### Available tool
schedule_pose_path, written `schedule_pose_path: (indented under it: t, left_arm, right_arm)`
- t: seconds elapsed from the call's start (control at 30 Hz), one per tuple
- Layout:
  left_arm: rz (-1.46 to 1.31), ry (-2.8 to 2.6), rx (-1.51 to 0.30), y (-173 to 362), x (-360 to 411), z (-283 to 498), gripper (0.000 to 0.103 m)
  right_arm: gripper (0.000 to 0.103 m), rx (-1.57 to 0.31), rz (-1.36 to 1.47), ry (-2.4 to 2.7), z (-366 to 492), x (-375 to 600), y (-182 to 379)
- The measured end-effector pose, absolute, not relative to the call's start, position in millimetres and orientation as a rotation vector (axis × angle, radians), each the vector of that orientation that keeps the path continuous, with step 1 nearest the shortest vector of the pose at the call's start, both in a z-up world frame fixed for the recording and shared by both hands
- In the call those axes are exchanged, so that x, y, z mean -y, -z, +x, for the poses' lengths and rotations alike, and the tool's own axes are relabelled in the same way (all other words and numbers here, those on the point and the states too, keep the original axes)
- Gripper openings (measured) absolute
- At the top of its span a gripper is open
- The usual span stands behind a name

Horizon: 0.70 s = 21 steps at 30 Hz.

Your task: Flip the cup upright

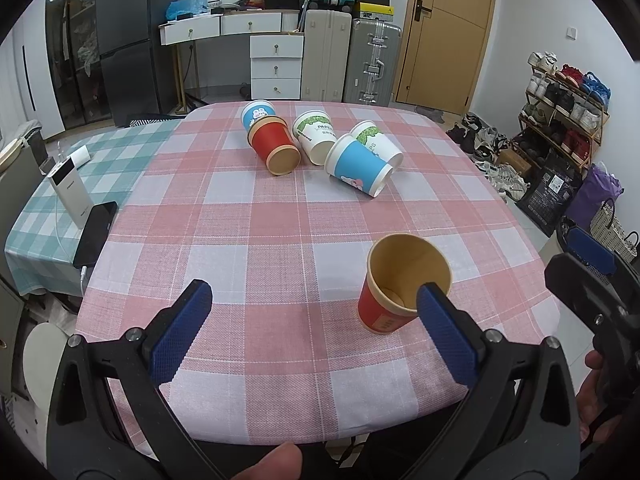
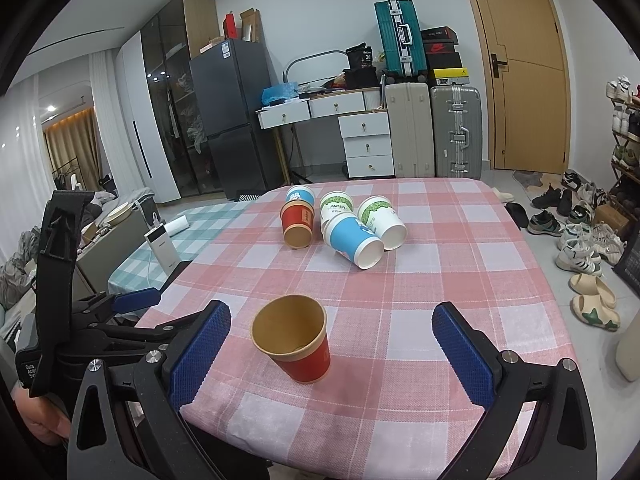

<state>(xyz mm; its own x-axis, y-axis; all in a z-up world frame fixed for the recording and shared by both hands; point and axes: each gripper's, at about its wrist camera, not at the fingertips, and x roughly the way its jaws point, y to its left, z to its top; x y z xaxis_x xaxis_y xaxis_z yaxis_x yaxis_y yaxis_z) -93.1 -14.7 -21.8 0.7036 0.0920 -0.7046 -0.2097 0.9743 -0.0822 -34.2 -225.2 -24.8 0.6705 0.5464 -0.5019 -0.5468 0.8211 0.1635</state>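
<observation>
A red paper cup (image 1: 400, 284) stands upright on the pink checked table, mouth up; it also shows in the right wrist view (image 2: 294, 338). My left gripper (image 1: 316, 316) is open and empty, its right finger just in front of the cup. My right gripper (image 2: 332, 344) is open, with the cup between its spread fingers, nearer the left one, untouched. Further back lie several cups on their sides: a red one (image 1: 276, 146), a blue one (image 1: 360, 164), and white-green ones (image 1: 314, 134).
The table (image 1: 248, 240) is covered in pink check cloth. A lower table with teal cloth (image 1: 80, 184) at the left holds a power bank (image 1: 70, 194) and a phone (image 1: 96, 234). Suitcases, drawers, a fridge and shoes stand beyond.
</observation>
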Motion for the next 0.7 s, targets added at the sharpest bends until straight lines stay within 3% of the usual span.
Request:
schedule_pose_path:
  t: [0.7]
  left_arm:
    - [-0.166,-0.179,-0.770,17.5,8.7,-91.5,0.102]
  right_arm:
    - [0.103,-0.565,0.001,-0.617,-32.2,224.0,22.1]
